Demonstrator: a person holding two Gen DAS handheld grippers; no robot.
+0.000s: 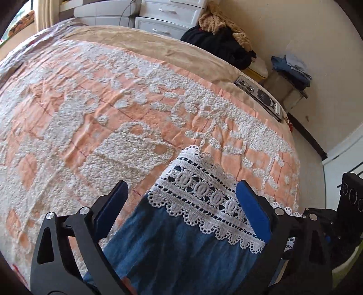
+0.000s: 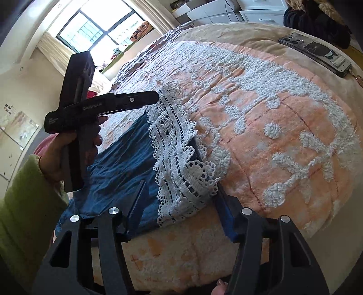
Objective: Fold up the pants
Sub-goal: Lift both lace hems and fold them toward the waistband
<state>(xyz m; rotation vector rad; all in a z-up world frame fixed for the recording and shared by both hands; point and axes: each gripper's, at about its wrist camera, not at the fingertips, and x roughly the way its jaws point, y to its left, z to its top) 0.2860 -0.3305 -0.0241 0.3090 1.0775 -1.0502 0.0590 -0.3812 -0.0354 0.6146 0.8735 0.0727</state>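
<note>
Pants (image 2: 122, 156) of blue denim with a white lace hem (image 2: 181, 163) lie on the near part of a bed, over a peach bedspread (image 2: 283, 127) patterned in white tufts.

The left wrist view shows the left gripper (image 1: 181, 202) with its jaws wide apart, one blue pad on each side of the lace hem (image 1: 204, 190); the pads are not pressing on the cloth (image 1: 177, 249). Far off in this view stand a white dresser (image 1: 168, 15) and a heap of dark and tan clothes (image 1: 222, 38), with a stack of folded blue clothes (image 1: 292, 68) on a stand at the far right.

The right wrist view shows what the other cannot: the left gripper (image 2: 156, 96) from the side, held by a hand (image 2: 68, 154) in a green sleeve (image 2: 25, 204), its tip at the far end of the lace. The right gripper (image 2: 179, 204) straddles the near corner of the hem, jaws partly apart and not visibly clamped on it. A window (image 2: 95, 27) is at the far left, and a phone (image 2: 317, 54) lies on the bed's far right edge.
</note>
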